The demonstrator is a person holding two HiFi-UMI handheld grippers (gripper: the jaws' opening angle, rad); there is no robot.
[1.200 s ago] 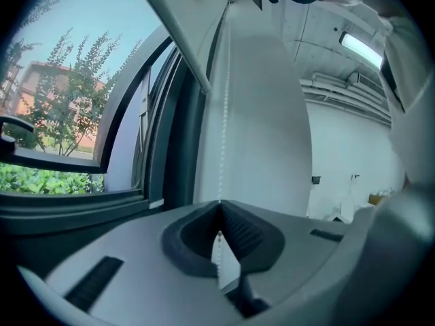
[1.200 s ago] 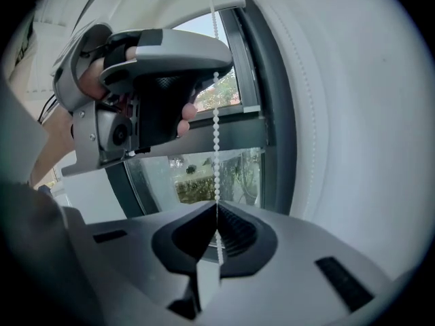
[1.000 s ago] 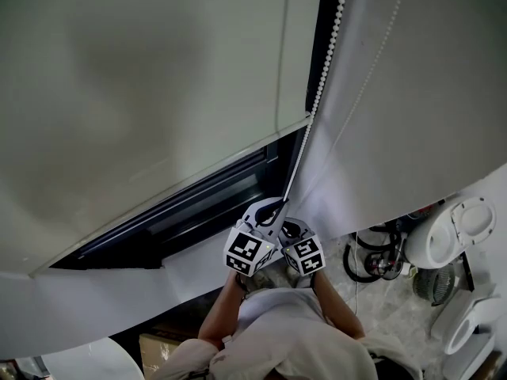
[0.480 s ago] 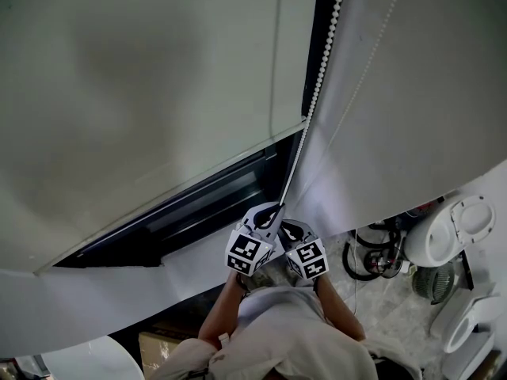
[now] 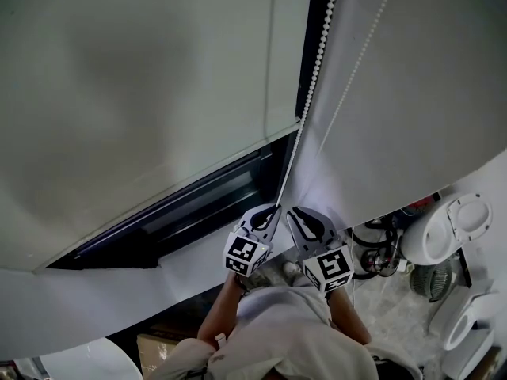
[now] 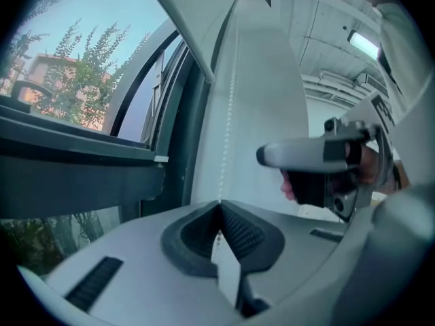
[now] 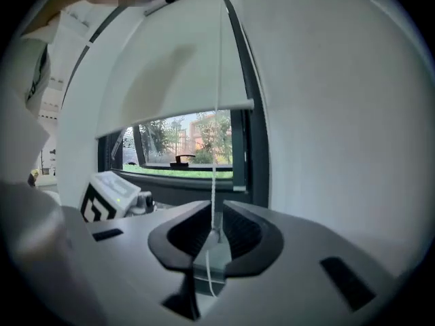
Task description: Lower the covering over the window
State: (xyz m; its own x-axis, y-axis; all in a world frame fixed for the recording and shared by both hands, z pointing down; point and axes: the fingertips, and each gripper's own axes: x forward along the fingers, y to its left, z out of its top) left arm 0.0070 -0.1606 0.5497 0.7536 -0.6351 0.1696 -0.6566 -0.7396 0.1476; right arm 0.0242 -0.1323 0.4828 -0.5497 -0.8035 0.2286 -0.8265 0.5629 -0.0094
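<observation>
Soft daylight, fisheye edges
Light comes through the window (image 7: 180,141); the 2 gripper views curve and darken at their rims.

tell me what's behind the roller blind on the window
Below the roller blind, the window shows trees and a dark handle. Everything higher on the glass is covered by the fabric and cannot be seen.

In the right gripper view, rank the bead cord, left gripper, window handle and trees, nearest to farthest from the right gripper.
1. Bead cord, between its fingers, which have just been opening.
2. Left gripper, just to the left.
3. Window handle, on the frame ahead.
4. Trees, outside the glass.
</observation>
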